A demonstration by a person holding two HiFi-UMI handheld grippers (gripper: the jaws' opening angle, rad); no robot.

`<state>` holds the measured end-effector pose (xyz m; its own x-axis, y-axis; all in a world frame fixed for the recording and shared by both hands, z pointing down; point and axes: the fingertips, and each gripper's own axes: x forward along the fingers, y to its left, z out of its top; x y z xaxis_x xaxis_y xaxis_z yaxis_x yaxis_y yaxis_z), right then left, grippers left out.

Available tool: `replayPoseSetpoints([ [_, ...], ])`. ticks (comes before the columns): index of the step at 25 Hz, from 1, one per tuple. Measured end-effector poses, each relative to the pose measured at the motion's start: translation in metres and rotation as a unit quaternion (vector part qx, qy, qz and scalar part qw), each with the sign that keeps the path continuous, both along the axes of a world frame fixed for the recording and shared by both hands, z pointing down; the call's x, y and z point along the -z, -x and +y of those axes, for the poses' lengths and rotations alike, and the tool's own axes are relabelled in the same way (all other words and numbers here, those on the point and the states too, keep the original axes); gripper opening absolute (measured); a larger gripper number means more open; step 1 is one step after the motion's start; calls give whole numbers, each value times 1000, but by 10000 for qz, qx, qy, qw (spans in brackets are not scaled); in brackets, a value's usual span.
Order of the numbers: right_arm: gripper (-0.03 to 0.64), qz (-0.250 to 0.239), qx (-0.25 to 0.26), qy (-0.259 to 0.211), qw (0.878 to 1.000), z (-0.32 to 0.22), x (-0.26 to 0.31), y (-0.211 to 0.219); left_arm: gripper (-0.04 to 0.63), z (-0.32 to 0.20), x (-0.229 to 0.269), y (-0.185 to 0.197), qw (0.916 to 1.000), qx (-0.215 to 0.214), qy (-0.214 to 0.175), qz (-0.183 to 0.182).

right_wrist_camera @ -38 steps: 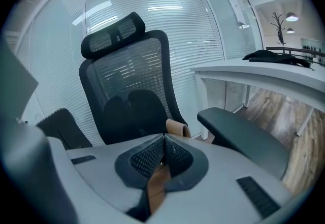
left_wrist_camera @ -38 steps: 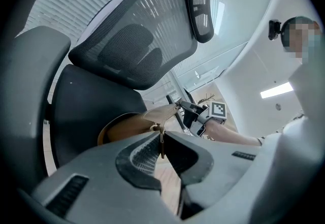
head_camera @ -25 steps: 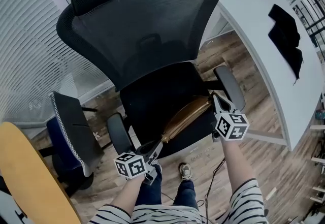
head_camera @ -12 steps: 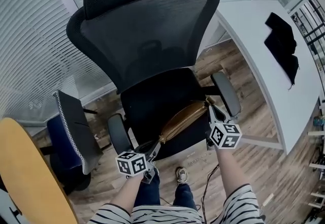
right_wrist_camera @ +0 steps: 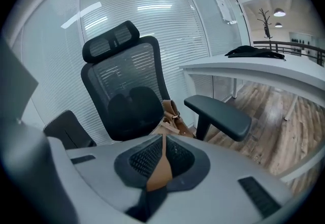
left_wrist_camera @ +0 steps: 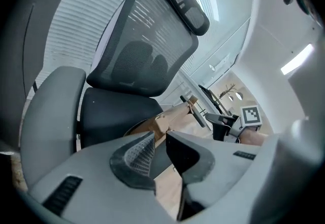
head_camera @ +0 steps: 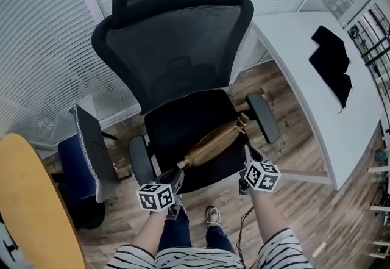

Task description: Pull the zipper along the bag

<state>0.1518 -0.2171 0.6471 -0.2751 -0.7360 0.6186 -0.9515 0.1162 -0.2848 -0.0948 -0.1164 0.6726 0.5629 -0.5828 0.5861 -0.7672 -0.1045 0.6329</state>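
My right gripper (right_wrist_camera: 163,139) is clenching a thin tan strip (right_wrist_camera: 158,169), with both pads pressing flat on it. I'm reading it as the zipper's pull tab but can't confirm. My left gripper (left_wrist_camera: 160,136) is pinching the near end of the tan bag (left_wrist_camera: 175,115), jaws nearly together and leather running between them. The bag is lying lengthwise on the office chair seat (head_camera: 183,121), its far end near the armrest (head_camera: 263,116).

Risks I'm watching:
- The strip could be sliding out of the pads if I'm pulling off the zipper line.
- My left hold is catching little material, so the bag could be dragging instead of the slider moving.
- The chair could be swivelling or rolling under the pull.
- The bag could be slipping off the seat's front edge.
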Motion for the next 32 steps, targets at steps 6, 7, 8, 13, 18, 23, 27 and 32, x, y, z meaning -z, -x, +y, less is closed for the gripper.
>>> replayPoseSetpoints([
  [6,35,-189,87,-258,9995,31,27,-12,46,9,36,0,9971,225,-561,-469],
  [7,34,-217,118,-329,9992,36,34,-13,46,10,45,-2,9956,228,-704,-578],
  [8,34,-229,162,-411,9988,41,42,-14,46,11,56,-4,9937,235,-853,-684],
  [13,34,-416,337,-891,9946,58,91,-17,44,17,112,-15,9812,245,-1591,-1062],
  [18,33,-759,604,-1329,9864,83,140,-14,43,35,163,-25,9701,482,-2096,-1128],
  [23,32,-1082,848,-1573,9779,108,174,-7,31,53,206,-35,9584,598,-2494,-1256],
  [27,32,-1223,1009,-1628,9738,126,196,-8,29,63,237,-50,9485,504,-2804,-1387],
  [32,32,-1256,1165,-1791,9688,144,223,-15,31,75,266,-72,9384,259,-3101,-1503],
])
